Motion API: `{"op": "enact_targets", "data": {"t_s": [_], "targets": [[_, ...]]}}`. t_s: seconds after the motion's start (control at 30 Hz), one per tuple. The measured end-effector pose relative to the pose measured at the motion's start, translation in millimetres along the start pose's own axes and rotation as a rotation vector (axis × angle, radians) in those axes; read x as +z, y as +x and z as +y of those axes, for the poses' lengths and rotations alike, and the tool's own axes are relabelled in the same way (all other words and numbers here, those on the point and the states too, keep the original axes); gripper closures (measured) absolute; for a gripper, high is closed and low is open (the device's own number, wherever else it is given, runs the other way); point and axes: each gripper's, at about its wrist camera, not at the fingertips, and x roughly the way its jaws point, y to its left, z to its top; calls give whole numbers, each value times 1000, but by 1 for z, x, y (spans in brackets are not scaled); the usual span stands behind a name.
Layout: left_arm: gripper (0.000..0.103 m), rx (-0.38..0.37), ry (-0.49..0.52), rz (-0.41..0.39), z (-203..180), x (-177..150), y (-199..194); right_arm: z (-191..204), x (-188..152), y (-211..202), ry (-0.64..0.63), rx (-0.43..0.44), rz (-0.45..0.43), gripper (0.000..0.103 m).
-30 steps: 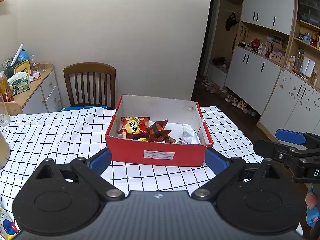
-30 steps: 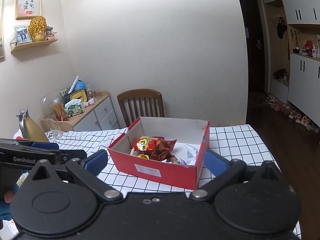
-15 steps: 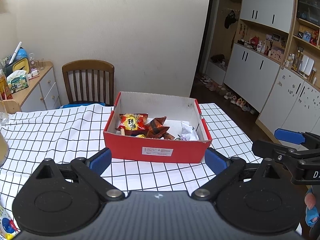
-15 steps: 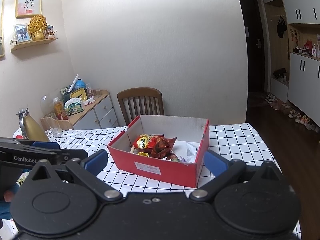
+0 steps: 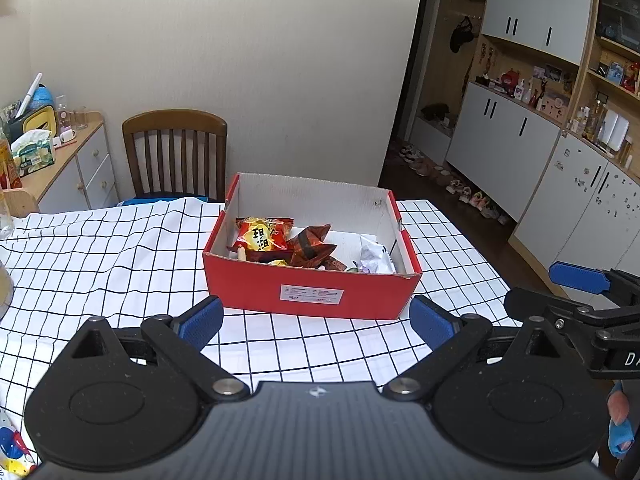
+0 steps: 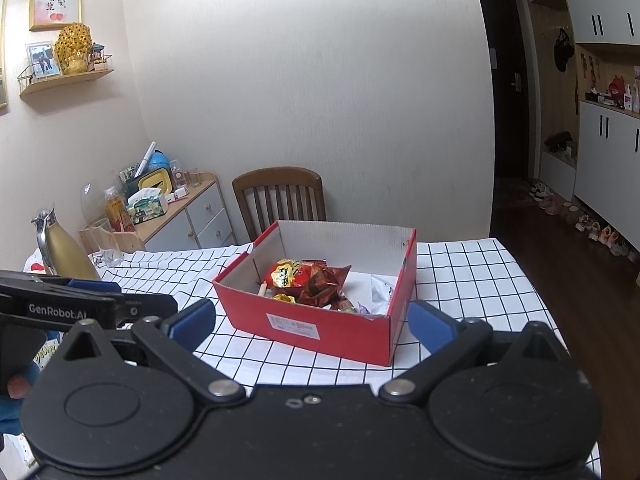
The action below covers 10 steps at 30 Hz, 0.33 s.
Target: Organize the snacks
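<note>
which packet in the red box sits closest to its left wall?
The red-and-yellow packet; the brown one lies mid-box, the white one by the right wall.

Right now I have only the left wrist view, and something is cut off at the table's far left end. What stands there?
Observer: A gold jug, standing upright.
Operator: Is anything beside it?
Observer: A clear glass, just to the right of the jug in the right wrist view.
Operator: I see only one finger of the other tool. Is it open or shut?
Observer: The right gripper is open, with nothing between its fingers.
</note>
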Motion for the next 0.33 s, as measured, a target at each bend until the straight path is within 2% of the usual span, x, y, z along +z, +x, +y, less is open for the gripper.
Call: {"op": "enact_targets", "data": {"t_s": [0.2,0.33], "targets": [[3,30,10,-17,-3,-2,-1,-2,-2,1,5,-2,11,0],[3,20,3,-3,-1,-2,2,-5,-5,3,11,-8,24,0]]}}
